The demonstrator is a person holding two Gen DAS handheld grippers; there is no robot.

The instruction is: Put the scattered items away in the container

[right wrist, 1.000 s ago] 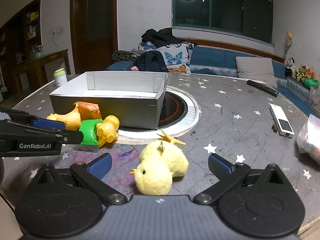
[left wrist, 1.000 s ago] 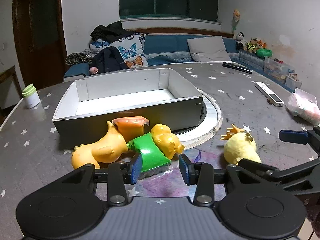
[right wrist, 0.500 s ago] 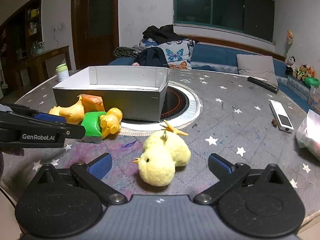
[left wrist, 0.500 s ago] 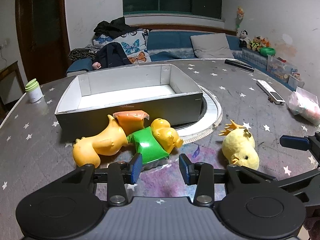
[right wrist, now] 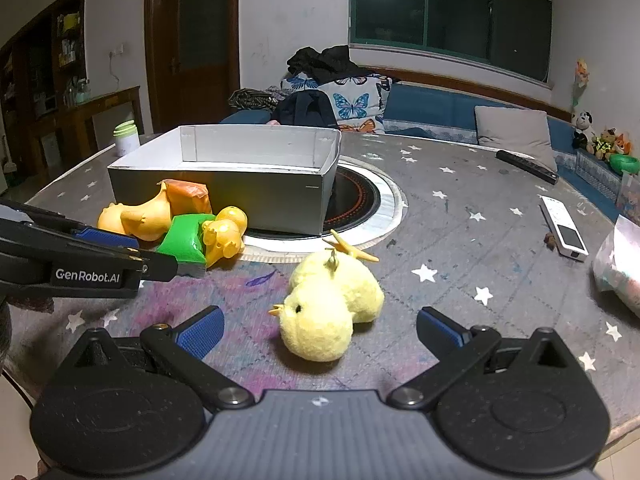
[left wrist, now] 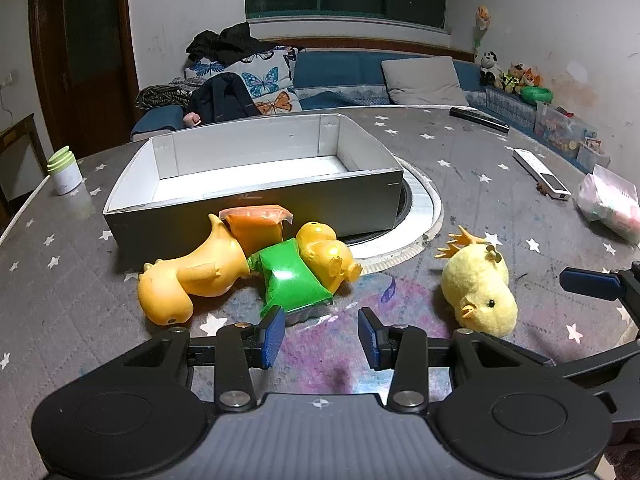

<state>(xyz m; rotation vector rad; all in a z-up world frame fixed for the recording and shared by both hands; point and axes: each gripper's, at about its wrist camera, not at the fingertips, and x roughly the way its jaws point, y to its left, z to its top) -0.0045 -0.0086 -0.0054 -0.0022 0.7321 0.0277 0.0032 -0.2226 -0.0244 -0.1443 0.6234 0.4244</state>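
A dim living room with a blue sofa sits behind the round, star-patterned bench (left wrist: 480,200), where a grey box (left wrist: 256,168) stands with nothing in it. Over the last second both grippers have drawn back a little and risen, so the toys now lie slightly farther ahead of them in both views. The left gripper (left wrist: 321,338) holds its jaws parted and holding nothing, just short of the green packet (left wrist: 292,276) that lies across the rubber duck (left wrist: 208,272), with an orange packet (left wrist: 256,226) against the box's front wall. The right gripper (right wrist: 320,330) has its jaws spread wide and bare, the plush chick (right wrist: 332,304) lying between and just beyond them (beak toward the left gripper). Nothing has been picked up, so the tidying has not properly begun. The pull-back looks like a lining-up before a first grab, most likely the chick on the right and the green packet on the left.
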